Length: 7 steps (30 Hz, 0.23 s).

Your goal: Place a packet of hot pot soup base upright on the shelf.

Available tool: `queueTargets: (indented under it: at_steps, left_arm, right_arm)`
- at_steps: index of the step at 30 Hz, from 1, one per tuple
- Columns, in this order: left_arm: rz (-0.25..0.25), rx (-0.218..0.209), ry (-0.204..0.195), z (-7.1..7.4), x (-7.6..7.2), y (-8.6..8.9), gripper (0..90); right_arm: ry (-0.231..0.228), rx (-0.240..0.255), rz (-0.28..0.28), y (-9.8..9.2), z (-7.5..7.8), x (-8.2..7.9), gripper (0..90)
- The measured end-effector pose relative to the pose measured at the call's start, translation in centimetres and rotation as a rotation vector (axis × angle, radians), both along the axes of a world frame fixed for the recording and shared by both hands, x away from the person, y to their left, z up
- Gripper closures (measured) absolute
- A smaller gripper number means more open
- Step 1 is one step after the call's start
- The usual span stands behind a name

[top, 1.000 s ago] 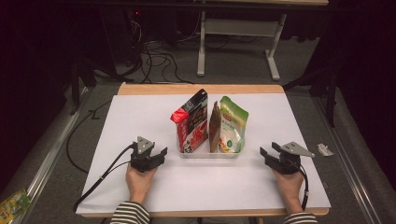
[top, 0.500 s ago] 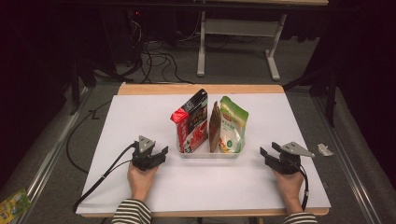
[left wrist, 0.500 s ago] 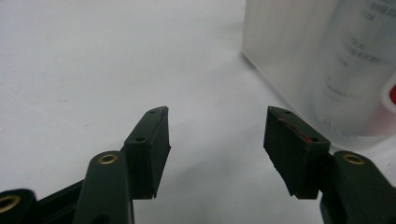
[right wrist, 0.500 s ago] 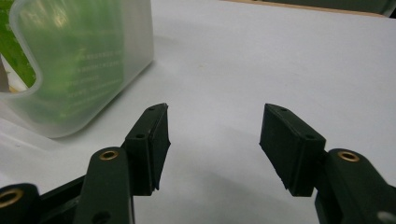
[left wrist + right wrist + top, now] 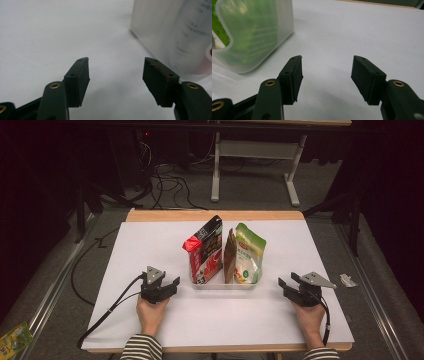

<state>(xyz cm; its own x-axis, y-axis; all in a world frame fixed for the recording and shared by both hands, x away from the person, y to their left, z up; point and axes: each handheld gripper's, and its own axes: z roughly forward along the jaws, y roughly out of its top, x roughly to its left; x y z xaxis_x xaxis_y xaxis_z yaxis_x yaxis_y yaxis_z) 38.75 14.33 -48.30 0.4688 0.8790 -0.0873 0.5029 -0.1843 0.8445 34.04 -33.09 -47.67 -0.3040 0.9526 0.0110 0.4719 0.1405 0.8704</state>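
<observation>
Both pouches, the red pouch (image 5: 205, 251) and the green pouch (image 5: 248, 254), stood upright in the clear tray (image 5: 224, 285) at mid-table. The left gripper (image 5: 170, 285), jaws just spread wider, and the right gripper (image 5: 284, 287) rested empty-jawed beside it. Packing appeared complete.

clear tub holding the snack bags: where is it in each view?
High view: the clear tub sits mid-table between the two tongs, bags standing in it.
Left gripper view: its frosted wall fills the upper right, beyond the right jaw.
Right gripper view: its rounded corner is at upper left, green bag showing through.
Shared landmark: the white table sheet under everything.
</observation>
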Motion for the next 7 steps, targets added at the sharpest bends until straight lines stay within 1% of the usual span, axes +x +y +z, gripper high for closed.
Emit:
queueTargets:
  at_steps: [2, 7]
  left_arm:
    - [0.005, -0.012, 0.006, -0.01, 0.03, 0.15, 37.5]
    - [0.006, -0.016, 0.014, -0.01, 0.09, 0.26, 37.4]
  right_arm:
    - [-0.005, -0.001, 0.003, -0.08, -0.01, 0.05, 42.3]
    - [-0.003, 0.005, -0.003, -0.09, 0.0, 0.03, 42.2]
